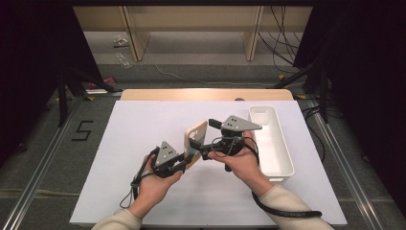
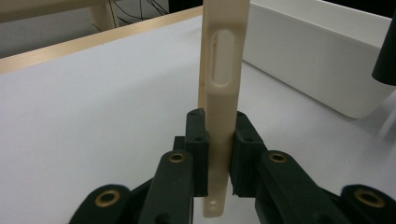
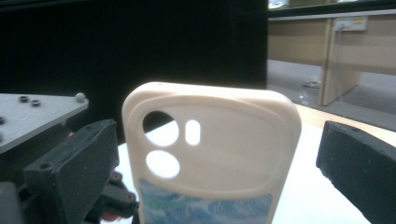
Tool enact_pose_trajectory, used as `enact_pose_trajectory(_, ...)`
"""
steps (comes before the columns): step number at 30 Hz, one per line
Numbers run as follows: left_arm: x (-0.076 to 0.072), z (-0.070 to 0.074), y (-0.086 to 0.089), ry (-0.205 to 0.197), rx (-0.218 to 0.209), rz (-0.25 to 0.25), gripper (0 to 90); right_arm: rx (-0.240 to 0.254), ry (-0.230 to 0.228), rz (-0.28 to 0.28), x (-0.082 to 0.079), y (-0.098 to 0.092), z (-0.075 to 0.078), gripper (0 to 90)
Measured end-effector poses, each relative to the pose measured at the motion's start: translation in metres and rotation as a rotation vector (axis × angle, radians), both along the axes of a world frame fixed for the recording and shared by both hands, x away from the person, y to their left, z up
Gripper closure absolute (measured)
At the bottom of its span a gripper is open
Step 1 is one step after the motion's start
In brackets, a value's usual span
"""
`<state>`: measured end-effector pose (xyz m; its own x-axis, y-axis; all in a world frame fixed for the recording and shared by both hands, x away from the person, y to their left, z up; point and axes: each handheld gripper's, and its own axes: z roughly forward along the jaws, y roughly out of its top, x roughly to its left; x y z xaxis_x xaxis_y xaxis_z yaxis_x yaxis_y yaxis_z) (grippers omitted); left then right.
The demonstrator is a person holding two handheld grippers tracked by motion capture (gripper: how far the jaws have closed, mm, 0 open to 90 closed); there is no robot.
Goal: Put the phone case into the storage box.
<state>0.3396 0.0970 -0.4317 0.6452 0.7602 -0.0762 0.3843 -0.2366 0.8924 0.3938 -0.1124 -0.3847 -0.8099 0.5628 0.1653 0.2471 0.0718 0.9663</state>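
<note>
While the left gripper [image 1: 184,160] pinches the cream phone case [image 1: 195,142] upright above mid-table, the right gripper [image 1: 203,148] stands just beside it, jaws spread, left of the white bin [image 1: 282,155].

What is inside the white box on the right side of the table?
The white box looks empty: the high view shows bare white floor and walls. Its near left corner is covered by the person's right hand, so that part stays unseen.
</note>
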Motion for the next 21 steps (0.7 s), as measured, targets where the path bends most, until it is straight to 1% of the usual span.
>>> enact_pose_trajectory(6, 0.0002, -0.0002, -0.0056, -0.002, 0.002, 0.003, 79.2, 0.0, 0.007, -0.014, -0.0003, 0.002, -0.0022, 0.1)
enact_pose_trajectory(11, 0.0001, -0.0007, -0.0076, -0.001, 0.006, 0.0, 79.2, -0.003, 0.002, -0.035, -0.0008, 0.0038, -0.0032, 0.1)
enact_pose_trajectory(15, -0.0002, -0.0019, -0.0091, 0.0, 0.007, -0.003, 79.2, -0.003, 0.005, -0.028, -0.001, 0.0046, -0.0042, 0.1)
enact_pose_trajectory(21, -0.0004, -0.0017, -0.0095, -0.002, 0.005, -0.003, 79.2, -0.002, 0.005, -0.034, -0.0007, 0.0047, -0.0051, 1.5)
